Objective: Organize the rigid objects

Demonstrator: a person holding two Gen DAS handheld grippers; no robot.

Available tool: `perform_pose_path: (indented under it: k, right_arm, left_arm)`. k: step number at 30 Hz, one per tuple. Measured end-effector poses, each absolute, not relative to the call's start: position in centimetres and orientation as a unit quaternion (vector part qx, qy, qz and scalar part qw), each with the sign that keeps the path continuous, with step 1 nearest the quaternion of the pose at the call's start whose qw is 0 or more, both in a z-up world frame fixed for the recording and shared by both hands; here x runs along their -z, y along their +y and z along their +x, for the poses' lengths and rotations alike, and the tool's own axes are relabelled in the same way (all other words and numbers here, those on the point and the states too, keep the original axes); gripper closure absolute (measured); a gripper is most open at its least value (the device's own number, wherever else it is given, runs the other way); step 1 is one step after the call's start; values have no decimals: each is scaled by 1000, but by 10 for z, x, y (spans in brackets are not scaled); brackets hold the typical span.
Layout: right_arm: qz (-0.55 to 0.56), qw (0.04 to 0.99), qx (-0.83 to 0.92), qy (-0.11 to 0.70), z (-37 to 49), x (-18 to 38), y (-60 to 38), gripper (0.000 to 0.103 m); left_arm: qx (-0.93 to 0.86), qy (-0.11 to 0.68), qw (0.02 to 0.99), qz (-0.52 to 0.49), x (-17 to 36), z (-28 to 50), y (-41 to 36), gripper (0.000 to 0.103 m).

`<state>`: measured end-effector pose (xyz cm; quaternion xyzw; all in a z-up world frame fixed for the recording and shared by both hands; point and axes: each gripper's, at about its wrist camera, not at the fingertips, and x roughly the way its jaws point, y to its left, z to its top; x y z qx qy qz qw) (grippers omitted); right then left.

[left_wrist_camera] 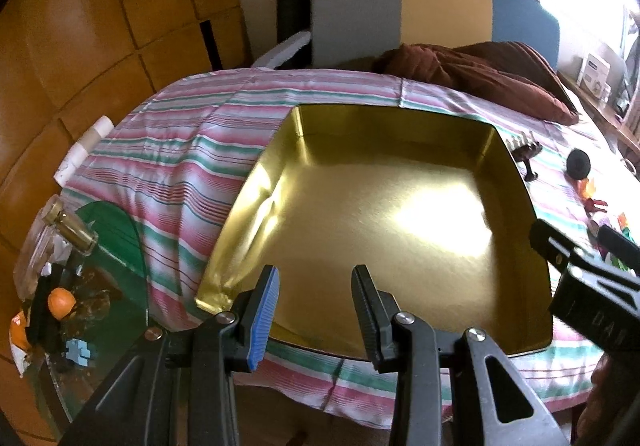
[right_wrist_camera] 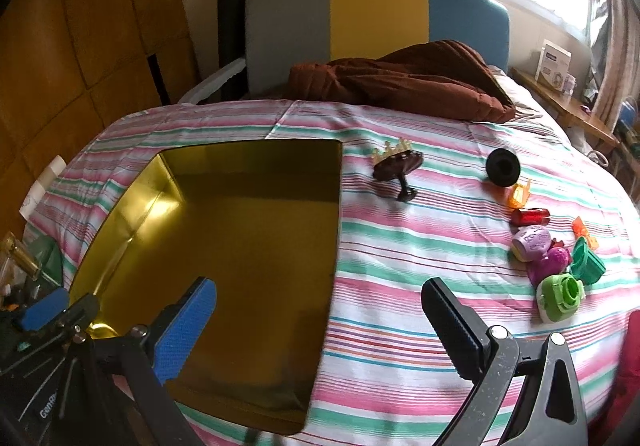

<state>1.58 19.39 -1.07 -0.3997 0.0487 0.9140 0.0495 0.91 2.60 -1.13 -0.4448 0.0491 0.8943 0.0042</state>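
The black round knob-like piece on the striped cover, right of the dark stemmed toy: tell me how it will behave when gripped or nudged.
The black round piece looks rigid, so probably won't deform. Its round rim suggests it may roll if nudged. The striped cover is soft, likely damping any roll.

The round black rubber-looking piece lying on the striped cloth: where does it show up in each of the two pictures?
Left wrist view: the round black piece lies at the far right edge, just beyond the gold metal tin.
Right wrist view: the round black piece sits upper right of centre, well right of the tin.
Shared landmark: the dark brown goblet-shaped toy, between tin and piece.
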Motion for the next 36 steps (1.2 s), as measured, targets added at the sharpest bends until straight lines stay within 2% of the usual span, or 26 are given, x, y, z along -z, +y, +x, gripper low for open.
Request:
perform_pose_path:
  k: [11,18,24,27,31,36]
  right_arm:
    - [-400,65,-912,58,22,12,214,0]
    - [-400,64,-912,65,30,18,242,0]
    - [-407,67,-905,104,47,30,288,0]
    - [-419,94,-897,104,52,32,314,0]
    - [-426,132,-891,85,58,24,362,0]
    - [-422,165,-887,89,58,12,438,0]
  left_arm:
    - [-892,61,24,-447,15,14,38,65]
    - [-886,27,128,-445,19,28,50,65]
    - [-868,7,240,-434,16,46,76,66]
    - [-856,12,273,-439,15,51,93,65]
    - [-856,56,285,-429,13,61,119,65]
    - [-831,43,318,-454,15,55,133,65]
